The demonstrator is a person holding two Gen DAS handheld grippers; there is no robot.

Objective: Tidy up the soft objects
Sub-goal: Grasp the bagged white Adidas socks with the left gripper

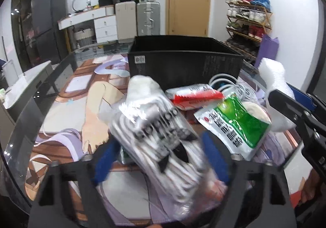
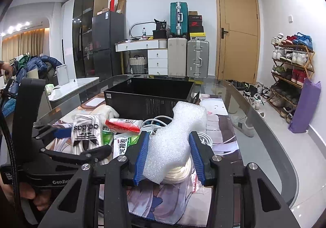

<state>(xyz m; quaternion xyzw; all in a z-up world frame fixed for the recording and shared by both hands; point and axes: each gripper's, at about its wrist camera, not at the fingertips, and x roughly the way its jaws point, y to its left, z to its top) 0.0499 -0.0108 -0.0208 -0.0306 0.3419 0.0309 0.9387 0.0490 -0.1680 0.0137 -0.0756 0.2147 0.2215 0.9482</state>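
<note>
Both loads gripped, carry to the black box (image 2: 148, 95) pending.
My left gripper (image 1: 161, 158) clamps the sock pack (image 1: 161, 136); my right gripper (image 2: 169, 158) clamps the foam block (image 2: 177, 136); next, lift over the rim.

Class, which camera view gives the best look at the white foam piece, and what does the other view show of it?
The right wrist view: the white foam piece sits centred and sharp, squeezed between the right tool's blue fingers. The left wrist view shows the foam only at its right edge, partly hidden by the right tool.

open black box (image 2: 149, 93) beyond packets (image 1: 234, 124) (cable coil (image 2: 203, 137) alongside)
</note>
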